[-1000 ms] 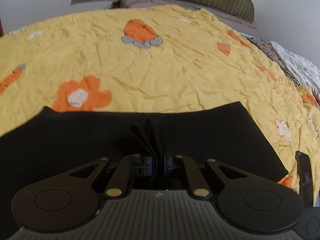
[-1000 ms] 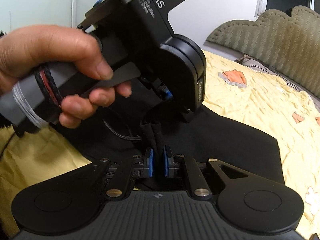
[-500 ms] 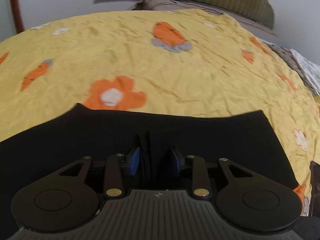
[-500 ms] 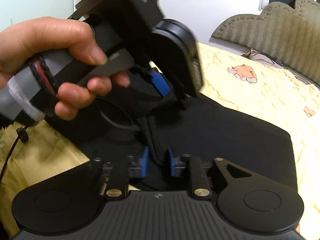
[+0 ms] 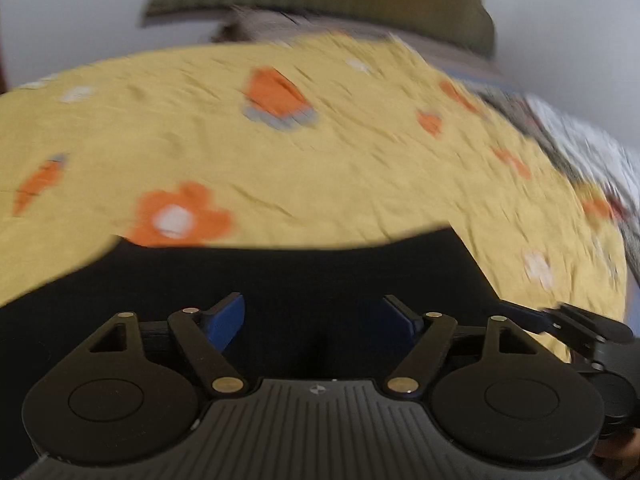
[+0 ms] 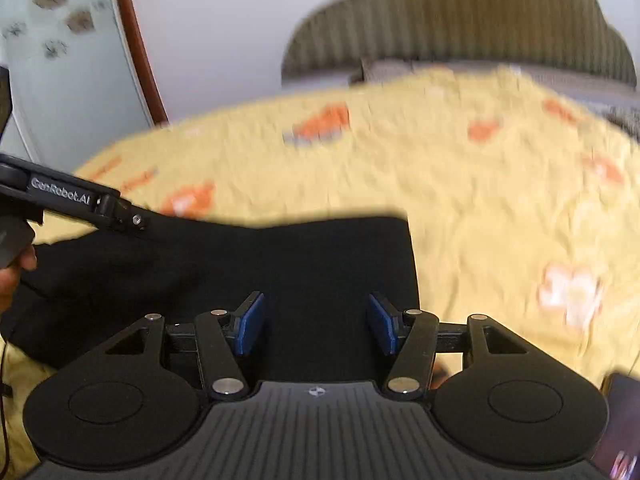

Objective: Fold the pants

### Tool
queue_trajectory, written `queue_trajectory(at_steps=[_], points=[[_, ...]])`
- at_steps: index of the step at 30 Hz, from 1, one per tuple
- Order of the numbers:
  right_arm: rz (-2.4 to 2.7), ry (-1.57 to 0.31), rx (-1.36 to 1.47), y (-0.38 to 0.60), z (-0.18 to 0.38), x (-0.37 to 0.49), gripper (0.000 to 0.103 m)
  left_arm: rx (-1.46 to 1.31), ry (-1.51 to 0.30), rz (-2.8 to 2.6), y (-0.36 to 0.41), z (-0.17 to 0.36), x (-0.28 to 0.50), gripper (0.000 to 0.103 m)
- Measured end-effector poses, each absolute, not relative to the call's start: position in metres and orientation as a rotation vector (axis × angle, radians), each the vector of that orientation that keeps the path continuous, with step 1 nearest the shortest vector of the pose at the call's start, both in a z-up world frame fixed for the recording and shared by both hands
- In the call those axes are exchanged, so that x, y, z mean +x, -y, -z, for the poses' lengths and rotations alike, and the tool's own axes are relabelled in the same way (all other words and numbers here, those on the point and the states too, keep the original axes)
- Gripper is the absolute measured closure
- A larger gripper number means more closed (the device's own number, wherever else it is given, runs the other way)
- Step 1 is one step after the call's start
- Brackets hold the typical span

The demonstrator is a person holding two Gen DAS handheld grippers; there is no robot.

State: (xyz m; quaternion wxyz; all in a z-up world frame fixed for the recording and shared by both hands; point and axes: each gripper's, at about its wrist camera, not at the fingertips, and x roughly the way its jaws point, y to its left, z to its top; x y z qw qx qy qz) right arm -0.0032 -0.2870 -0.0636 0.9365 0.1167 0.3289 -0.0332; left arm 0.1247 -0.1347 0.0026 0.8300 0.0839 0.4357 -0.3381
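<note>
The black pants (image 5: pixel 288 276) lie folded flat on the yellow bedspread (image 5: pixel 320 168) and also show in the right wrist view (image 6: pixel 312 256). My left gripper (image 5: pixel 316 320) is open and empty just above the near part of the pants. My right gripper (image 6: pixel 316 324) is open and empty over the right part of the pants. The right gripper's body shows at the right edge of the left wrist view (image 5: pixel 576 328). The left gripper's body shows at the left of the right wrist view (image 6: pixel 72 200). Both views are blurred by motion.
The bedspread (image 6: pixel 480 184) has orange flower and carrot prints. A green ribbed headboard (image 6: pixel 460 20) and pillows stand at the far end. A patterned cloth (image 5: pixel 592 148) lies at the bed's right edge. A phone (image 6: pixel 616 428) lies at the lower right.
Both grippers have opened and let go of the black fabric they pinched. The right gripper has swung away from the left one and now faces the headboard.
</note>
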Motion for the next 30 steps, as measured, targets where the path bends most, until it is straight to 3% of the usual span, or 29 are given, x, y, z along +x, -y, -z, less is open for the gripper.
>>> queue_trajectory(at_steps=[6, 9, 13, 16, 21, 25, 30], points=[[0.115, -0.628, 0.197, 0.294, 0.052, -0.005, 0.048, 0.505, -0.87, 0.676, 0.158, 0.031, 0.087, 0.027], [0.153, -0.595, 0.188, 0.291, 0.051, 0.008, 0.047, 0.488, -0.88, 0.683, 0.151, 0.03, 0.087, 0.026], [0.243, -0.657, 0.079, 0.278, 0.062, 0.05, 0.029, 0.479, -0.92, 0.687, 0.138, 0.038, 0.088, 0.021], [0.236, -0.733, 0.037, 0.272, 0.079, 0.059, 0.029, 0.444, -0.938, 0.683, 0.126, 0.036, 0.087, 0.021], [0.245, -0.618, 0.029, 0.261, 0.066, 0.028, 0.029, 0.325, -0.847, 0.621, 0.116, 0.013, 0.103, 0.022], [0.155, -0.716, -0.008, 0.253, 0.077, 0.03, 0.028, 0.207, -0.842, 0.6, 0.129, 0.013, 0.133, 0.02], [0.203, -0.721, -0.053, 0.247, 0.076, 0.017, 0.025, 0.316, -0.905, 0.604, 0.14, 0.036, 0.123, 0.022]])
